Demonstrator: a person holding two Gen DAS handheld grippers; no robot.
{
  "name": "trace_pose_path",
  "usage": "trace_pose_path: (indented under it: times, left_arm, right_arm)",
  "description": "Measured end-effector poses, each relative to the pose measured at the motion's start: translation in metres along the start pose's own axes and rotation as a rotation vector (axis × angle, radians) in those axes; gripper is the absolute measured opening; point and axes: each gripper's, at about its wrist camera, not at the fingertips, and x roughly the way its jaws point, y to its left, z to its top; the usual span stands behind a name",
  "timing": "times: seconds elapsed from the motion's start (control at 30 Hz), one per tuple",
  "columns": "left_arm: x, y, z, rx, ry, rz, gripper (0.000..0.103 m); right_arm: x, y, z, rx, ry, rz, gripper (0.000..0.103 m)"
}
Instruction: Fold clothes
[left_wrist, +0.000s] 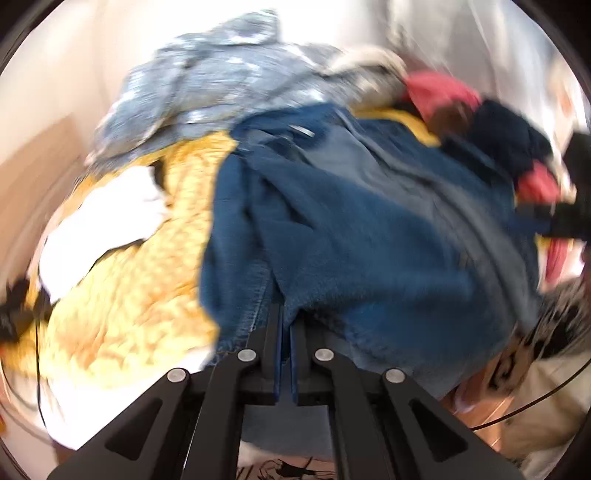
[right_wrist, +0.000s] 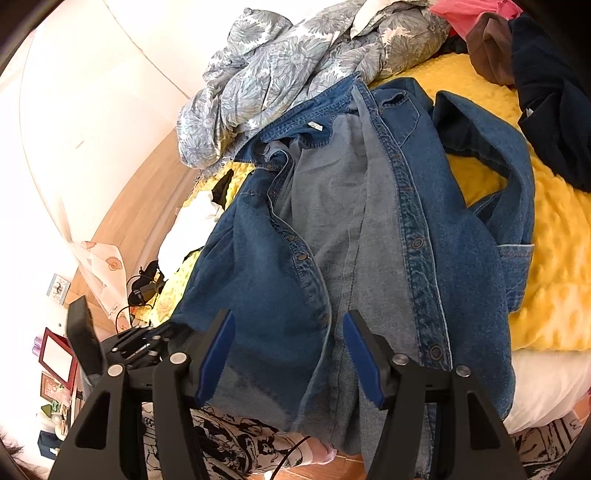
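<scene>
Left wrist view is blurred: the left gripper (left_wrist: 283, 325) has its jaws pinched together on the hem of the denim shirt (left_wrist: 351, 229), which fills the middle and runs to 1 o'clock. Right wrist view is sharp: the right gripper (right_wrist: 290, 354) stands wide with nothing pinched, above the shirt's (right_wrist: 343, 236) open front. The shirt lies on a yellow blanket (right_wrist: 554, 236); a floral cloth (right_wrist: 280, 77) is bunched at 11 o'clock.
</scene>
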Motion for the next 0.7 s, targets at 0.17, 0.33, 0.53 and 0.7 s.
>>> trace_pose_path:
  times: [0.17,0.33,0.53,0.7]
  left_arm:
    - [-0.025,0.012,-0.011,-0.034,-0.009,-0.011,0.003]
    - [-0.037,0.019,-0.028,-0.057,0.002,-0.001,0.003]
    - [-0.041,0.047,-0.040,-0.174,0.037,-0.004,0.017]
    - [-0.065,0.074,-0.045,-0.301,-0.013,0.026,0.033]
  right_arm:
    - [0.006,-0.001,0.000,0.004,0.025,-0.005,0.063]
    - [0.012,0.001,-0.002,-0.012,0.055,-0.014,0.063]
    - [0.013,-0.003,-0.002,-0.008,0.057,-0.025,0.063]
    - [0.009,0.001,0.003,-0.024,0.051,-0.034,0.063]
